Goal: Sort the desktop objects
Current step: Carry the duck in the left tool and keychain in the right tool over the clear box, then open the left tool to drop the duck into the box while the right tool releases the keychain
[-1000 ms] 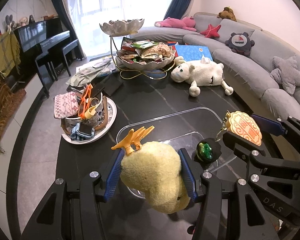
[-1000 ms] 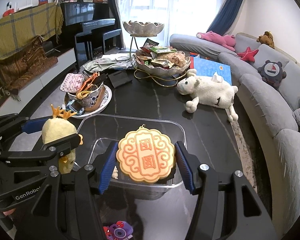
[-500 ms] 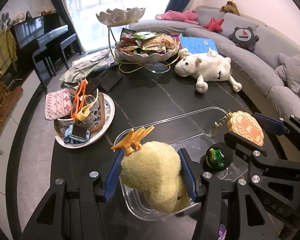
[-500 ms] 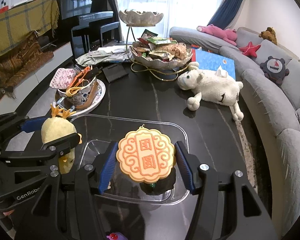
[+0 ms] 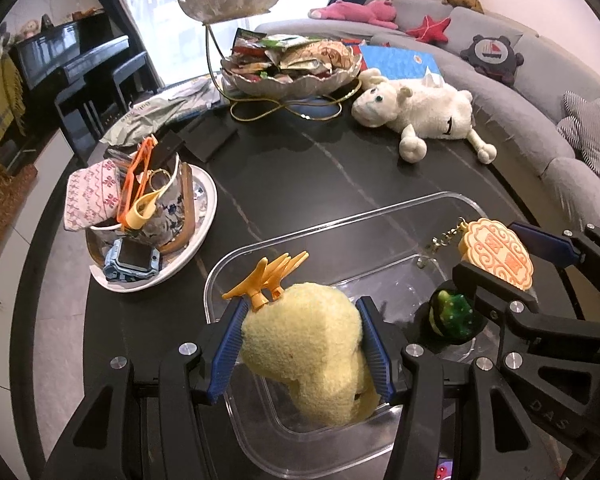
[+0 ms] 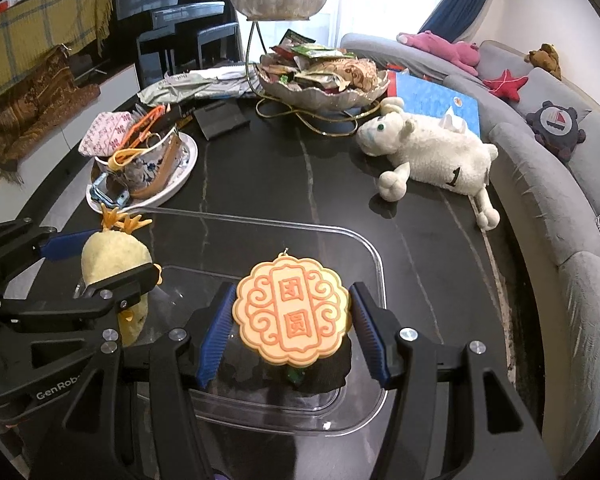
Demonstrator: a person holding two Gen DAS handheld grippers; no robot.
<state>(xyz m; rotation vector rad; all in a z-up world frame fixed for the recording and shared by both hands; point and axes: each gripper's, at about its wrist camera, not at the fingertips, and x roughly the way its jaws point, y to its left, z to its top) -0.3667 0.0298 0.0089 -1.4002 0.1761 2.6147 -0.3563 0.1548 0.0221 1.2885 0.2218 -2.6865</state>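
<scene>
Far left on the dark table (image 5: 300, 184): white plate (image 5: 204, 216) w/ a patterned cup, orange glasses, blue kids' smartwatch (image 5: 134, 262). My left gripper (image 5: 304, 342) is clamped on a yellow plush chick (image 5: 304, 344), orange feet up, held over the near-left part of the clear plastic tray (image 6: 370, 248). My right gripper (image 6: 292, 324) pinches an orange mooncake-shaped keychain (image 6: 292, 312) flat btwn both blue pads, above the tray's right side; a green charm (image 5: 454, 314) hangs under it. Further right, white plush sheep (image 6: 432, 152) lies on the table near the grey sofa.
</scene>
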